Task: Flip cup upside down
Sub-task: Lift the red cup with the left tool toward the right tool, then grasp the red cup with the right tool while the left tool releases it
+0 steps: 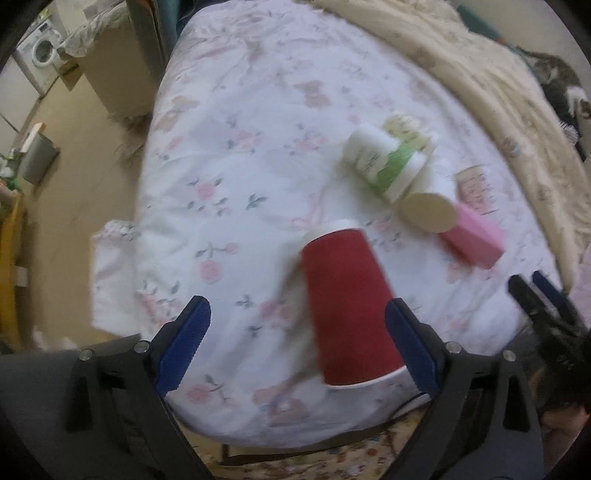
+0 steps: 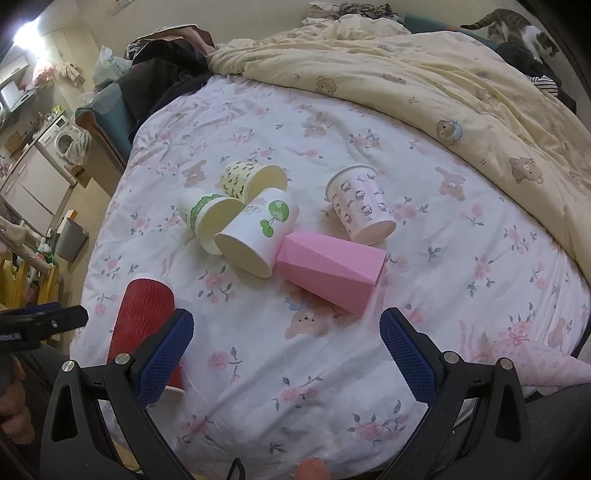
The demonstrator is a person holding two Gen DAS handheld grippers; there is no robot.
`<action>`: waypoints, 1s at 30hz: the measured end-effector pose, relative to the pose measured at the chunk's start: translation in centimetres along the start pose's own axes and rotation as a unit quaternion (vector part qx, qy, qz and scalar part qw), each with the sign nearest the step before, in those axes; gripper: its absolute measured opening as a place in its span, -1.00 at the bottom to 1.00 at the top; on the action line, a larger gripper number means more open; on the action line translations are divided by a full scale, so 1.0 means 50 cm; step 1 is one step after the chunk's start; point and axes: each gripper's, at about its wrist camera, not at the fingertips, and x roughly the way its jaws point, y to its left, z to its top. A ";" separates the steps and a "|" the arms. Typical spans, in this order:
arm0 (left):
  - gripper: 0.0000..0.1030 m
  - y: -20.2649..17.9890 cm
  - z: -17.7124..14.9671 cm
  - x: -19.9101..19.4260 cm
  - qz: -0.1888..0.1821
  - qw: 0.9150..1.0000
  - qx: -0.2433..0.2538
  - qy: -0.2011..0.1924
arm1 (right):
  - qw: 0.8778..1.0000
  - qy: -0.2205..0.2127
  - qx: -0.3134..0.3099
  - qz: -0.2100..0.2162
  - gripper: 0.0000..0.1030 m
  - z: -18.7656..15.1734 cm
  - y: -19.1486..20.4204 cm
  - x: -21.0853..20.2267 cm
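Here the red cup stands mouth-down on the flowered bed sheet, near the bed's front edge, with its white rim at the bottom and its narrower base on top. In the left wrist view it sits between the fingers of the left gripper, which are spread wide; the cup is close against the finger at 3 o'clock, though the blur hides whether they touch. Nothing is pinched. The right gripper is spread as well and holds nothing, with the red cup at its 9 o'clock, partly behind its left finger.

Judging by its pose, the cup looks already turned over, so the risk lies in leaving it. The mattress is soft and the cup is tall and light, so a brush from the near finger as the left gripper backs away could tip it onto its side, and from there it might roll off the bed's front edge. The picture is smeared, which suggests quick motion, and that raises the chance of a knock.

At 1 o'clock from the red cup lie a pink cup and several white paper cups on their sides, and a patterned cup beyond them; these are well apart from the red one. A cat at the far corner of the bed could also disturb things.
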 end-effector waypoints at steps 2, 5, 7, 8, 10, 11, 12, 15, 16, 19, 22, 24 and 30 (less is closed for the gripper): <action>0.82 0.008 -0.002 0.006 0.008 1.000 -0.006 -0.004 | 1.000 0.003 0.000 0.002 1.00 -0.001 0.001 0.003; 0.82 0.011 -0.003 0.012 0.032 0.999 -0.004 -0.020 | 1.000 0.015 0.008 0.020 1.00 -0.004 0.002 0.014; 0.79 0.012 -0.005 0.015 0.028 0.999 -0.015 -0.020 | 0.998 0.039 0.013 0.040 1.00 -0.008 0.003 0.028; 0.79 0.013 -0.003 0.016 0.016 1.000 -0.018 -0.019 | 0.997 0.050 0.015 0.049 1.00 -0.011 0.005 0.035; 0.78 0.012 -0.002 0.012 0.015 1.000 -0.010 -0.023 | 0.997 0.059 0.010 0.050 1.00 -0.013 0.011 0.043; 0.78 0.012 -0.001 0.008 0.018 0.999 -0.006 -0.027 | 0.997 0.060 0.003 0.048 1.00 -0.013 0.015 0.043; 0.78 0.012 -0.001 0.005 0.018 0.999 -0.005 -0.029 | 0.997 0.058 -0.012 0.039 1.00 -0.013 0.025 0.041; 0.78 0.026 -0.003 0.002 0.015 0.999 -0.019 -0.027 | 0.997 0.060 -0.042 0.031 1.00 -0.007 0.053 0.038; 0.78 0.032 -0.002 0.002 0.013 0.999 -0.026 -0.025 | 0.996 0.066 -0.050 0.036 1.00 -0.003 0.064 0.039; 0.78 0.053 0.002 0.000 0.010 0.998 -0.050 -0.023 | 0.991 0.100 -0.066 0.066 1.00 0.020 0.108 0.054; 0.78 0.073 0.004 -0.004 0.011 0.997 -0.071 -0.025 | 0.977 0.167 -0.060 0.120 1.00 0.045 0.164 0.096; 0.78 0.083 0.005 -0.003 0.016 0.996 -0.079 -0.023 | 0.967 0.202 -0.061 0.143 1.00 0.056 0.203 0.128; 0.70 0.144 -0.002 0.000 0.034 0.992 -0.124 -0.017 | 0.950 0.274 -0.059 0.139 0.97 0.062 0.257 0.227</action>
